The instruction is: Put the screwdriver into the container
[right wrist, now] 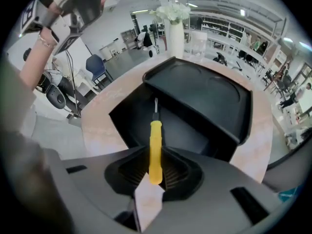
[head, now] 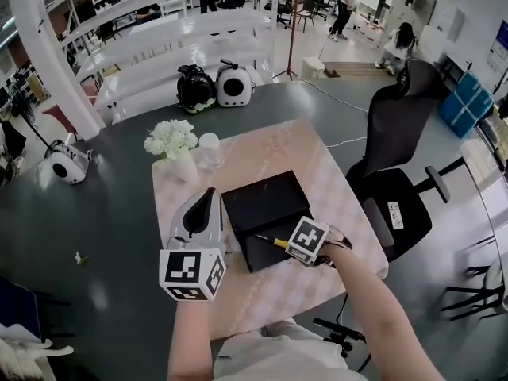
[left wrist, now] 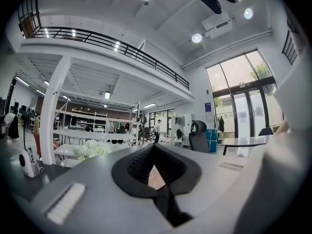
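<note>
head view, right gripper (head: 284, 243): clamped on the yellow screwdriver (head: 278, 243), tipped steeply down over the near half of the open black container (head: 262, 197).
head view, screwdriver place: in my right jaws, metal tip over the container's near tray. I can't tell from here whether it touches.
head view, left gripper (head: 208, 197): jaws together and empty, just beside the container's left edge, pointing away from me over the pink cloth (head: 317, 165).
left gripper view, jaws: tips meet with nothing between them. A sliver of cloth shows through the gap.
left gripper view, rest: shelves, windows, far chair. No container, no screwdriver.
right gripper view, grip: pads pinch the handle near its butt. The shaft runs forward over the tray, and the raised lid (right wrist: 209, 91) is behind and to the right.
step in hand: I judge I'm lowering the screwdriver into the tray, not yet letting go.
doing it well: keep the tip clear of the lid's edge, lay the handle flat on the tray floor, and only then open, so it doesn't drop and bounce out. The left gripper stays clear of the rim.
view gap: only the right gripper view shows the grip on the handle and the tray under the tip. Only the head view shows both grippers and where the left one sits by the container.
</note>
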Demonstrator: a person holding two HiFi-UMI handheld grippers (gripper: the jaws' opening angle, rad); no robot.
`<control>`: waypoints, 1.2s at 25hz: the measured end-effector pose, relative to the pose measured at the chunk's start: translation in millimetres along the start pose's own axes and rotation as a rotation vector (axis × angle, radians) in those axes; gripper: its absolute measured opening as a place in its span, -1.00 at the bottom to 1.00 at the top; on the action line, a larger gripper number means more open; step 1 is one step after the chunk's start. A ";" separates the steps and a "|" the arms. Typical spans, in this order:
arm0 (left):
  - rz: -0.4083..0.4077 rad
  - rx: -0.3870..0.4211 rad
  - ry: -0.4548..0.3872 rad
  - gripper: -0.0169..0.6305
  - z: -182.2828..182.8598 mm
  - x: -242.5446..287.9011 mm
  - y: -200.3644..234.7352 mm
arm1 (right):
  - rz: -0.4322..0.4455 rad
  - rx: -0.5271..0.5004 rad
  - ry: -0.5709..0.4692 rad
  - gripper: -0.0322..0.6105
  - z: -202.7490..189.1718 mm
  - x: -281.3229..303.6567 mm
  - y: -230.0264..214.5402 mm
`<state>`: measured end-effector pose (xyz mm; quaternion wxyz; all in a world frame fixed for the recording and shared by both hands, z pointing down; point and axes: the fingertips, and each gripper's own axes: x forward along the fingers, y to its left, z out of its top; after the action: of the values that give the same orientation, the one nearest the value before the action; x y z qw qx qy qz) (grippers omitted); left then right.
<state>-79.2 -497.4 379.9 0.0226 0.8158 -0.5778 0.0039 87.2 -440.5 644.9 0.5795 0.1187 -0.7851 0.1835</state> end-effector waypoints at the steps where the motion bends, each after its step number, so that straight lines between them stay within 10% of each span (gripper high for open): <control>1: 0.002 0.003 0.004 -0.92 -0.4 0.8 -0.9 | 0.006 0.005 0.012 -0.68 -0.1 3.6 -2.4; 16: 0.042 0.030 0.025 -0.92 -4.2 5.9 2.1 | -0.037 0.022 0.132 -0.59 -16.5 41.9 -25.4; 30: 0.080 0.054 -0.071 -0.92 38.5 -11.3 10.2 | -0.180 0.110 -0.289 -0.43 32.1 -85.9 -36.6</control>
<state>-93.3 -491.8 341.4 -0.0202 0.7919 -0.6102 -0.0084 99.7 -489.5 560.1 0.4675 0.2454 -0.8351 0.1547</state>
